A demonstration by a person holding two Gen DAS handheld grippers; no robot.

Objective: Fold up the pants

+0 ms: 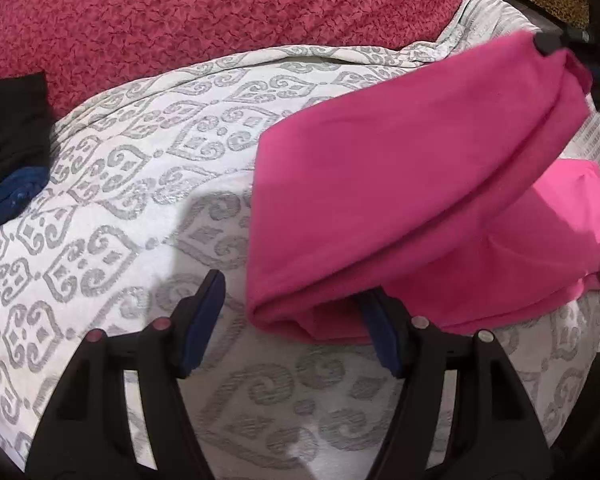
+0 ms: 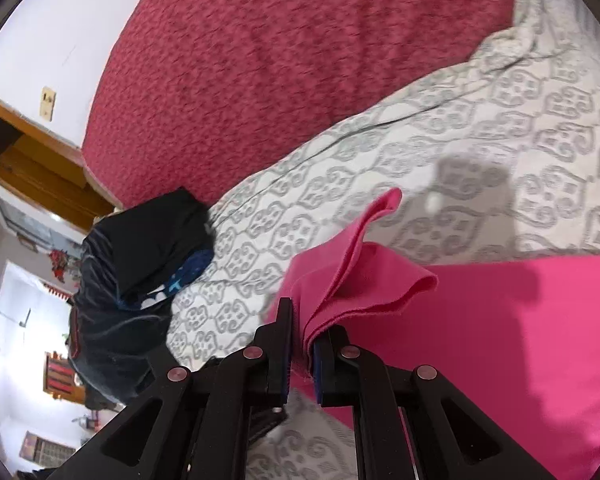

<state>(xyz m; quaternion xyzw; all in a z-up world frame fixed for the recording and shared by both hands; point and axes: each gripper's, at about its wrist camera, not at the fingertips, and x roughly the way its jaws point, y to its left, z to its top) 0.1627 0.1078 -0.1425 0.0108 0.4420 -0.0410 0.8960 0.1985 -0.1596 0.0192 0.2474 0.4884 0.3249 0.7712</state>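
right wrist view: the right gripper (image 2: 300, 344) pinches a corner of the pink pants (image 2: 480, 320), lifting it off the patterned sheet (image 2: 380, 160). the left gripper (image 1: 292, 320) sits spread wide and empty, the pants' fold just ahead of it, over its right finger.

I count one pair of pink pants (image 1: 400, 200), one pile of dark clothes (image 2: 140, 264), one patterned white bedcover (image 1: 140, 184), one red blanket (image 1: 220, 12), and my two tools: left (image 1: 296, 320), right (image 2: 302, 344).

Left claw (image 1: 290, 320) gapes wide, apparently empty; right claw (image 2: 300, 344) is clamped.
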